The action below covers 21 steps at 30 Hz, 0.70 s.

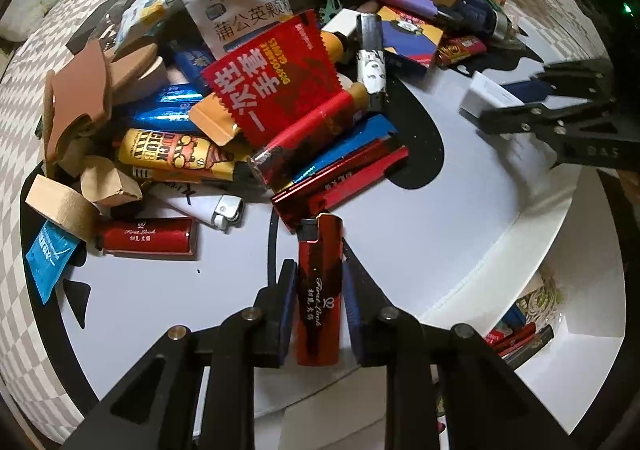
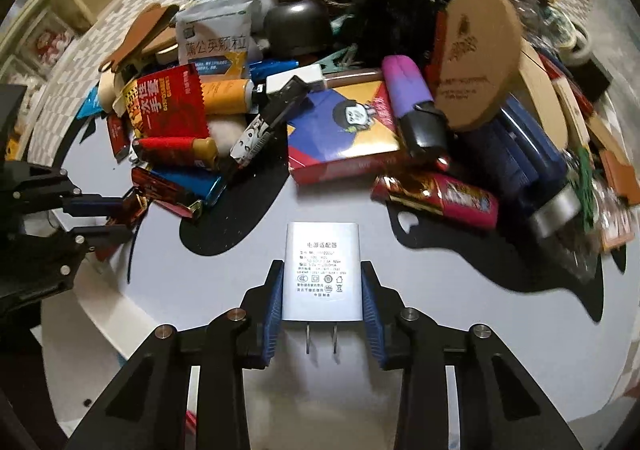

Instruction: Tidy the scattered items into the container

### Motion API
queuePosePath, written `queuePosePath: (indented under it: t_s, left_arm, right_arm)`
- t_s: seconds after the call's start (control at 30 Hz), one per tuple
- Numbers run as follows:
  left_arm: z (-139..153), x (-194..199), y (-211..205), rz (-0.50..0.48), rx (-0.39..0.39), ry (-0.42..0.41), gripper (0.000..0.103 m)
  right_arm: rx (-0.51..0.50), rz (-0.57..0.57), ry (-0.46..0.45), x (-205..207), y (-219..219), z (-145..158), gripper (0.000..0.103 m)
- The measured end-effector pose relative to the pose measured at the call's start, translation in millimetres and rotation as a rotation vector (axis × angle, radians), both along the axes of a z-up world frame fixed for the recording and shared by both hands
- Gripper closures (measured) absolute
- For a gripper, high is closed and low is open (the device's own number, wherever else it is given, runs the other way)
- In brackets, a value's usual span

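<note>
My left gripper (image 1: 318,282) is shut on a red lighter (image 1: 318,290) with gold script, held just above the white round table (image 1: 400,242). My right gripper (image 2: 322,290) is shut on a white power adapter (image 2: 318,270) with its prongs pointing back at me. In the left wrist view the right gripper (image 1: 492,106) shows at the right with the adapter (image 1: 486,96). In the right wrist view the left gripper (image 2: 116,216) shows at the left with the lighter (image 2: 134,210). A container (image 1: 520,330) with items inside sits below the table's edge at lower right.
A big heap of clutter covers the far half of the table: a red sachet (image 1: 276,82), a yellow lighter (image 1: 176,154), another red lighter (image 1: 146,236), a white lighter (image 1: 208,208), a colourful box (image 2: 344,134), a purple device (image 2: 412,98), a round cardboard tag (image 2: 478,58), dark fur (image 2: 380,6).
</note>
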<state>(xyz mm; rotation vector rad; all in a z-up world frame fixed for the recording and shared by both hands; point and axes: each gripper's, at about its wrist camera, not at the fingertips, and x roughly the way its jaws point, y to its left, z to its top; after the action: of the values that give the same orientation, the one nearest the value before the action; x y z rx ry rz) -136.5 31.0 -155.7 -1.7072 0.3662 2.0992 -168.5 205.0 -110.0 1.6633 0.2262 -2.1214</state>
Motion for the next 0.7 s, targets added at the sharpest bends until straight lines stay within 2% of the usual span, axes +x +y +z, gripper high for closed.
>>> queuePosePath:
  t_s: [0.17,0.27,0.53,0.7]
  left_arm:
    - [12,-6,-7,0.027,0.012,0.032,0.08]
    - [18,-2,-2,0.045,0.027,0.053,0.08]
    - [33,7,12,0.092,0.069,0.107,0.082]
    - [42,8,11,0.112,0.092,0.13,0.09]
  right_arm:
    - [-0.049,-0.052,0.013,-5,12,19,0.066]
    - [-0.071,-0.086,0.03,21,65,26,0.066]
    - [-0.135,-0.182,0.052,26,70,20,0.066]
    - [-0.176,-0.223,0.079,26,87,35,0.066]
